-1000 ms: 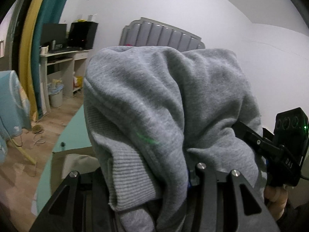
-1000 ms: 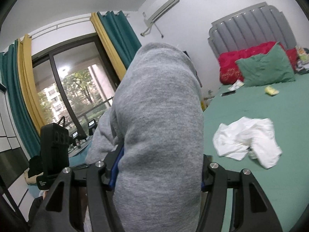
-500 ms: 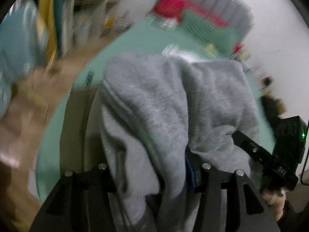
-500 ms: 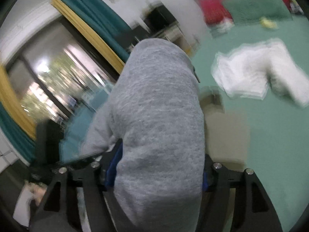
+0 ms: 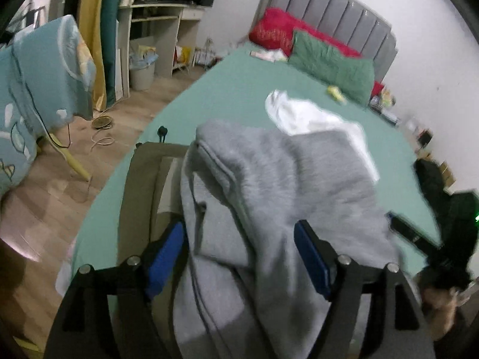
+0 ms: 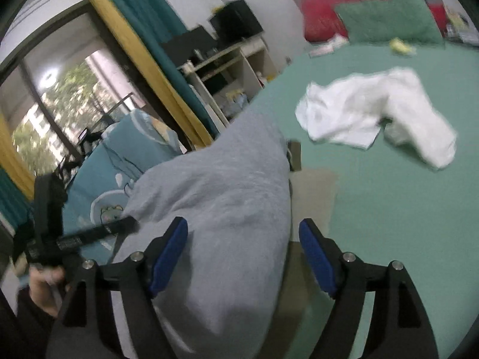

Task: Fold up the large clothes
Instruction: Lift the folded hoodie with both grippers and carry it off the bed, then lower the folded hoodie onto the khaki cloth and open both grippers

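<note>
A grey sweatshirt (image 5: 284,185) hangs bunched over the green bed (image 5: 233,89), low above a beige garment (image 5: 140,179). My left gripper (image 5: 239,248) has its jaws opening; the grey cloth lies loosely between the blue pads (image 5: 164,257), which do not pinch it. In the right wrist view the same grey sweatshirt (image 6: 227,209) droops between the jaws of my right gripper (image 6: 242,248), also opening, with a gap at the right pad (image 6: 317,260). The other gripper's body shows at the side of each view.
A crumpled white garment (image 6: 374,113) lies further up the bed. Green pillow (image 5: 332,62) and red pillow (image 5: 278,27) sit at the headboard. A blue cartoon sheet (image 5: 39,68) hangs left of the bed, near a desk (image 5: 158,21) and bin (image 5: 142,71).
Both grippers have dropped toward the bed and tilted downward with the sweatshirt. Their jaws have spread wide, and the grey cloth has slackened and sunk between them.
</note>
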{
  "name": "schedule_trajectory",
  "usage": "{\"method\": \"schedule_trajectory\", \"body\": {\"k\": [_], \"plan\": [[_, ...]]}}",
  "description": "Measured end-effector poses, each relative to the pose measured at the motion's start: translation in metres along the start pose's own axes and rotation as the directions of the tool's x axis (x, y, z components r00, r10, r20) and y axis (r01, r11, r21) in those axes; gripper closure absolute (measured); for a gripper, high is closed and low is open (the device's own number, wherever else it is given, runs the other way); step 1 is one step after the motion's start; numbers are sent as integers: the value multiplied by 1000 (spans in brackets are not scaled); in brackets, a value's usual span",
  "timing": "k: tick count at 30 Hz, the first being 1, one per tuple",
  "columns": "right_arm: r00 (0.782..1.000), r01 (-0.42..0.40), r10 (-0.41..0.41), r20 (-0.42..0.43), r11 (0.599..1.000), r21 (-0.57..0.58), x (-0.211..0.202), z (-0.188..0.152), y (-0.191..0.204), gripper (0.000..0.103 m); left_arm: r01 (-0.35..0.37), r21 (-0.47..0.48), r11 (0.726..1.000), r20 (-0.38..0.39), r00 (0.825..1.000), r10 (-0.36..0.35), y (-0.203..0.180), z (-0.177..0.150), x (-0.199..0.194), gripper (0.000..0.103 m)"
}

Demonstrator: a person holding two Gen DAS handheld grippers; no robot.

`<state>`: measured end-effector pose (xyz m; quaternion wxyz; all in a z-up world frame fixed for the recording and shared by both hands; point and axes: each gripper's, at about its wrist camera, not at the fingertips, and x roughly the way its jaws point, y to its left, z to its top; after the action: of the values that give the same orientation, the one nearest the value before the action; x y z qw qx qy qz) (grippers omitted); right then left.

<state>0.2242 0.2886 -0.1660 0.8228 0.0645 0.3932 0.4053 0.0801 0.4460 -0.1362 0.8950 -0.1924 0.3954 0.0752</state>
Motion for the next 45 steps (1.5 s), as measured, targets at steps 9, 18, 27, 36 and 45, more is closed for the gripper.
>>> {"method": "schedule_trajectory", "body": {"k": [9, 18, 27, 36, 45], "plan": [[996, 40, -42, -82, 999, -25, -4, -35, -3, 29, -82, -38, 996, -119, 990, 77, 3, -48, 16, 23], [990, 53, -54, -128, 998, -16, -41, -40, -3, 27, -142, -46, 989, 24, 989, 143, -27, -58, -45, 23], [990, 73, -72, -125, 997, 4, -107, -60, -17, 25, -104, -33, 994, 79, 991, 106, -75, -79, -81, 23], [990, 131, -127, -66, 989, 68, -184, -75, -52, 22, -30, 17, 999, 64, 998, 28, -144, -95, -97, 23], [982, 187, -189, 9, 976, 111, -266, -86, -77, 16, 44, 87, 995, 69, 996, -50, -216, -106, -109, 23]]}}
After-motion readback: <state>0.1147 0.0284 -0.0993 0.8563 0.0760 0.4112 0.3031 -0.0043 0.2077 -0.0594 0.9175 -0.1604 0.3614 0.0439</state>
